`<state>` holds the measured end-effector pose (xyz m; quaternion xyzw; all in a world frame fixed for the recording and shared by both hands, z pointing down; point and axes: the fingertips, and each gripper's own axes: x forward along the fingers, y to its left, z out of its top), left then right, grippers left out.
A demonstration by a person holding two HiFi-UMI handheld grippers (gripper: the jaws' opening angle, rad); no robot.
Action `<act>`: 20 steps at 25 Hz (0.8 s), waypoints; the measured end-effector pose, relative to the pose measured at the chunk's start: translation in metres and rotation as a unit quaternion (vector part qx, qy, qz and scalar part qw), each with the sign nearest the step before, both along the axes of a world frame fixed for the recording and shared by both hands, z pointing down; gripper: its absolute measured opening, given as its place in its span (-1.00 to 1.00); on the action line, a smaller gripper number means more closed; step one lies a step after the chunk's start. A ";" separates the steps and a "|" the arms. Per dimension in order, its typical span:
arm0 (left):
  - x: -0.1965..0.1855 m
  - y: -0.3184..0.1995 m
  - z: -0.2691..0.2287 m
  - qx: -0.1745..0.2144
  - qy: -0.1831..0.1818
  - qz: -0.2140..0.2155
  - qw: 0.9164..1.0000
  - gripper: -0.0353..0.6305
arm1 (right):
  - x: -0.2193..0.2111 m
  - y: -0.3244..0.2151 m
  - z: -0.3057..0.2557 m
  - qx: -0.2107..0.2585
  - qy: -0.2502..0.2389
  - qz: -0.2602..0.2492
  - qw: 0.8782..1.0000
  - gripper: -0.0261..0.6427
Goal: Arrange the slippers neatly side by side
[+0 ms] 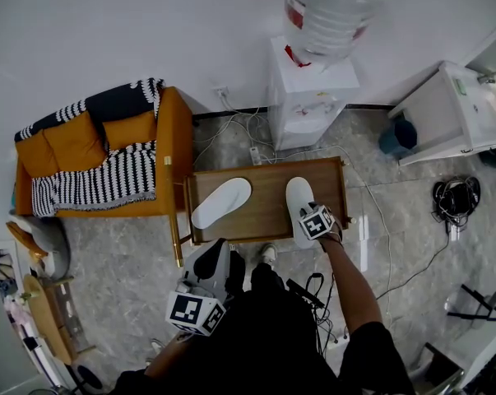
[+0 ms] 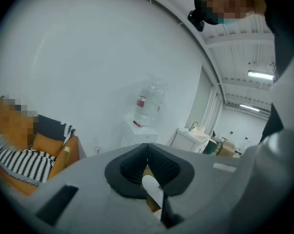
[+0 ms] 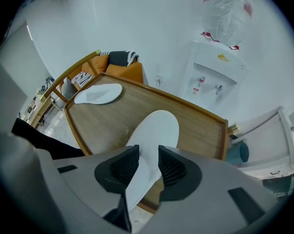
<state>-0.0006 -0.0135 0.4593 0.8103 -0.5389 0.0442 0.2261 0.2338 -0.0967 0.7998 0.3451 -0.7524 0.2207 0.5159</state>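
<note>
Head view: two white slippers on the wooden tabletop (image 1: 264, 214). The held slipper (image 1: 298, 202) is at the right, its long axis running straight away from the person. The right tongs (image 1: 317, 220) sit at its near end. The free slipper (image 1: 221, 202) lies to the left, well apart with bare wood between, and it is skewed, toe toward far right. The left tongs (image 1: 208, 263) hang low by the person's body, off the tabletop, but on the free slipper's side.

Left gripper view: the left tongs (image 2: 147, 152) are clenched, pads meeting at the tips, nothing in them. A white strip over wood shows through the gap below. It is likely a slipper, which one unclear.

Right gripper view: the right tongs (image 3: 147, 155) are clenched on the held slipper's (image 3: 156, 130) near end, sole running forward from the pads. The free slipper (image 3: 98, 93) is far left, lying crosswise to it. Only this view confirms the grip; only the head view shows the left tongs' distance.

Judgement: the pair isn't parallel yet, so the skew and the gap both need closing.
</note>
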 end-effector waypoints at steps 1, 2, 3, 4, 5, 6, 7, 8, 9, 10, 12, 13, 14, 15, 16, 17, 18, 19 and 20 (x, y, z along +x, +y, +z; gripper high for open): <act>0.000 0.000 0.000 0.002 0.001 0.001 1.000 -0.86 | 0.001 0.000 -0.002 0.002 -0.001 0.005 1.000 -0.60; -0.001 -0.001 0.000 0.005 0.001 0.004 1.000 -0.86 | 0.001 0.001 -0.004 0.003 -0.004 0.011 1.000 -0.59; -0.002 -0.001 -0.001 0.007 0.002 0.007 1.000 -0.86 | 0.000 0.001 -0.007 0.003 -0.008 0.017 1.000 -0.59; -0.003 -0.002 -0.002 0.009 0.003 0.008 1.000 -0.86 | 0.000 0.002 -0.010 0.005 -0.012 0.023 1.000 -0.59; -0.004 -0.003 -0.003 0.009 0.005 0.006 1.000 -0.86 | 0.000 0.003 -0.013 0.007 -0.016 0.030 0.999 -0.59; -0.006 -0.003 -0.004 0.009 0.007 0.004 1.000 -0.86 | -0.001 0.003 -0.018 0.011 -0.021 0.038 0.999 -0.59; -0.007 -0.004 -0.005 0.011 0.009 0.004 1.000 -0.86 | -0.002 0.003 -0.024 0.015 -0.028 0.047 0.998 -0.59; -0.009 -0.004 -0.006 0.014 0.010 0.005 1.000 -0.86 | -0.004 0.002 -0.030 0.021 -0.036 0.058 0.997 -0.59; -0.011 -0.005 -0.007 0.017 0.010 0.006 1.000 -0.86 | -0.006 0.001 -0.037 0.030 -0.047 0.071 0.996 -0.59; -0.013 -0.005 -0.007 0.019 0.012 0.005 1.000 -0.86 | -0.010 -0.001 -0.046 0.041 -0.060 0.084 0.994 -0.62; -0.019 -0.006 -0.010 0.025 0.015 0.001 1.000 -0.86 | -0.021 -0.005 -0.070 0.067 -0.090 0.111 0.987 -0.69; -0.023 -0.006 -0.011 0.029 0.016 0.001 0.999 -0.86 | -0.027 -0.008 -0.082 0.080 -0.106 0.125 0.983 -0.72; -0.026 -0.007 -0.012 0.033 0.016 0.001 0.999 -0.86 | -0.034 -0.009 -0.094 0.094 -0.122 0.138 0.978 -0.75; -0.030 -0.007 -0.012 0.036 0.017 -0.001 0.999 -0.86 | -0.040 -0.011 -0.105 0.107 -0.136 0.151 0.973 -0.77; -0.034 -0.008 -0.014 0.038 0.018 -0.004 0.999 -0.86 | -0.047 -0.011 -0.116 0.120 -0.150 0.161 0.968 -0.79; -0.038 -0.009 -0.015 0.039 0.020 -0.009 0.999 -0.86 | -0.055 -0.011 -0.127 0.132 -0.162 0.170 0.963 -0.80; -0.043 -0.009 -0.016 0.038 0.023 -0.014 0.999 -0.86 | -0.062 -0.010 -0.137 0.141 -0.174 0.176 0.959 -0.82; -0.047 -0.009 -0.017 0.038 0.024 -0.019 0.999 -0.86 | -0.070 -0.009 -0.146 0.151 -0.185 0.182 0.954 -0.83; -0.051 -0.010 -0.017 0.038 0.025 -0.022 0.999 -0.86 | -0.078 -0.007 -0.155 0.160 -0.195 0.186 0.950 -0.83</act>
